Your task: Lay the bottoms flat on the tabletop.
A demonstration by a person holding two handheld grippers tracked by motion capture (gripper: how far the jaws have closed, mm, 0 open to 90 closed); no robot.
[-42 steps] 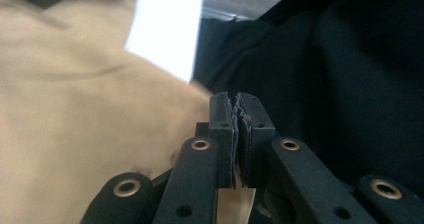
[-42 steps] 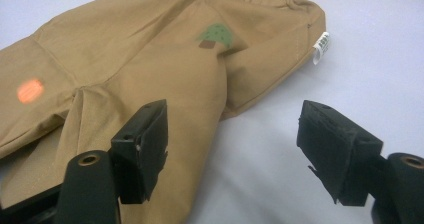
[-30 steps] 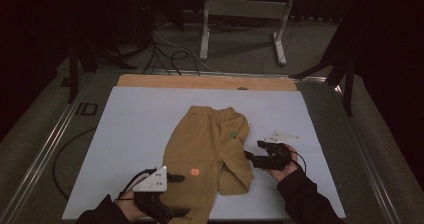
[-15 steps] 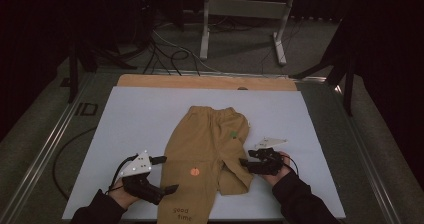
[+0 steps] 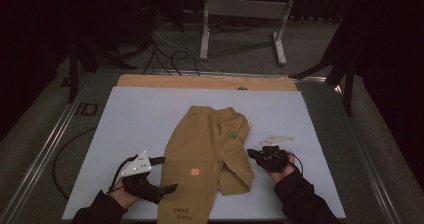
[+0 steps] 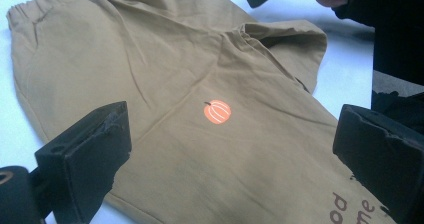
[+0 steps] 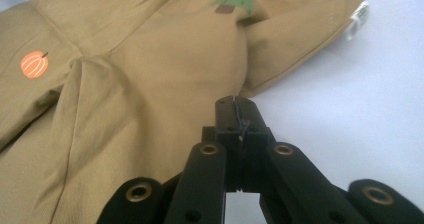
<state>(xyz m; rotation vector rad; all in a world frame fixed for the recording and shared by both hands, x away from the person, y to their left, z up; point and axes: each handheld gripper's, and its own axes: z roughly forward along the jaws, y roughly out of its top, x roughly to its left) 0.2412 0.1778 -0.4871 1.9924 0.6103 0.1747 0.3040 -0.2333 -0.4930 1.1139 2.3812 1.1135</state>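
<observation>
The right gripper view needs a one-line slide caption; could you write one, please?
Right gripper, jaws shut, at the edge of tan trousers on a white table.

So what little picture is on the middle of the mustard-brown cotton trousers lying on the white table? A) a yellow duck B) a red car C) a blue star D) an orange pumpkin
D: the left gripper view shows a small orange pumpkin printed on the mustard-brown cotton trousers, also visible from the high view.

Dim, dark-edged high view; claw views bright, slightly soft.
</observation>
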